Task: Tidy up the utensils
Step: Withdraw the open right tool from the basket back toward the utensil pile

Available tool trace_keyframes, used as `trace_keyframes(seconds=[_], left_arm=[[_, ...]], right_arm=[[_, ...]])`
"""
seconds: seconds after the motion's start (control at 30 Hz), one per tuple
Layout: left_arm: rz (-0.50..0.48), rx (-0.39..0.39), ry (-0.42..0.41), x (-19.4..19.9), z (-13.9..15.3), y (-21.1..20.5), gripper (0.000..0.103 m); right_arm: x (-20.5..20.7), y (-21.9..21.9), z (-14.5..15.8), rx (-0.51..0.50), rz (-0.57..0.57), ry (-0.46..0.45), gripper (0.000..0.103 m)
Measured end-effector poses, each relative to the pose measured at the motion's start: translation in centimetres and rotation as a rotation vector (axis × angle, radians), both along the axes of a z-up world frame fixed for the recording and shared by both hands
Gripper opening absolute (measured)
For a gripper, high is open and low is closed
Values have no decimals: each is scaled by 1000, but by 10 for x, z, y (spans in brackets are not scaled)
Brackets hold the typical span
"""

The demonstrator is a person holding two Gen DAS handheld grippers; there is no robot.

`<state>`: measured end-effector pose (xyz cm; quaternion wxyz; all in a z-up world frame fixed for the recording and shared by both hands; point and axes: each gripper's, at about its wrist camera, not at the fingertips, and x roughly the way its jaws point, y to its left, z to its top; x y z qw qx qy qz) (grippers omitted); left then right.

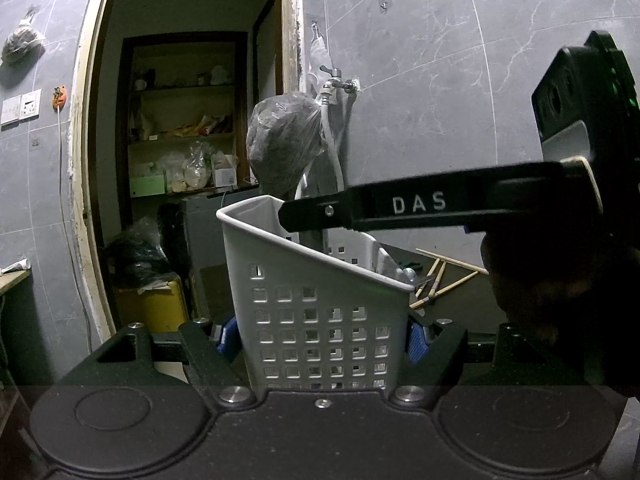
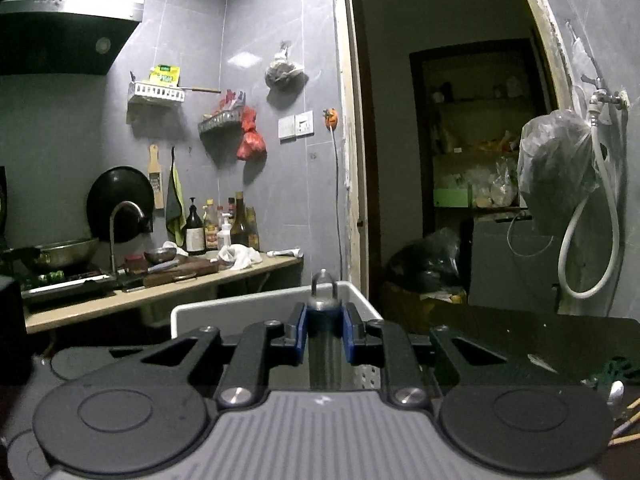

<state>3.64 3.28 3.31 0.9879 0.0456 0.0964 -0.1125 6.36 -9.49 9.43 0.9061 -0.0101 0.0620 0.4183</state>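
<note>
My left gripper (image 1: 322, 338) is shut on the white perforated utensil basket (image 1: 320, 312), its blue pads pressed on both side walls. My right gripper (image 2: 324, 330) is shut on a metal utensil handle (image 2: 323, 340) with a loop end, held upright over the basket's rim (image 2: 224, 306). In the left wrist view the right gripper's black finger marked DAS (image 1: 420, 206) reaches over the basket's top. Some metal utensils (image 1: 412, 276) stick up inside the basket. Wooden chopsticks (image 1: 444, 276) lie on the dark table behind it.
A spoon and chopstick ends (image 2: 618, 408) lie at the right on the dark table (image 2: 520, 336). A bagged object (image 1: 284, 144) hangs from a wall tap with a hose (image 2: 580, 240). A kitchen counter (image 2: 160, 288) with bottles, sink and wok stands at the left. A doorway opens behind.
</note>
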Motion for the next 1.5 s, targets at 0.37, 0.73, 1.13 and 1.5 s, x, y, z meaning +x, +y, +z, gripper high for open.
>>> trace_keyframes(seconds=[0.37,0.73,1.13,1.5], left_arm=[[0,1,0,0,0,0,77],[-2,-3,-7,0,-1,2,77],[-10,-2,-10,-2,-2,4,77],[-26,-2,-26,-3,-7,6,77]], right_arm=[[-11,-15,-1,59,-46,-26,74],[-45,-71,-17,121,-189,-48,103],[-62,-107,-63,-7,-441,166,103],[-78,-124,-94,-62,-512,295,103]])
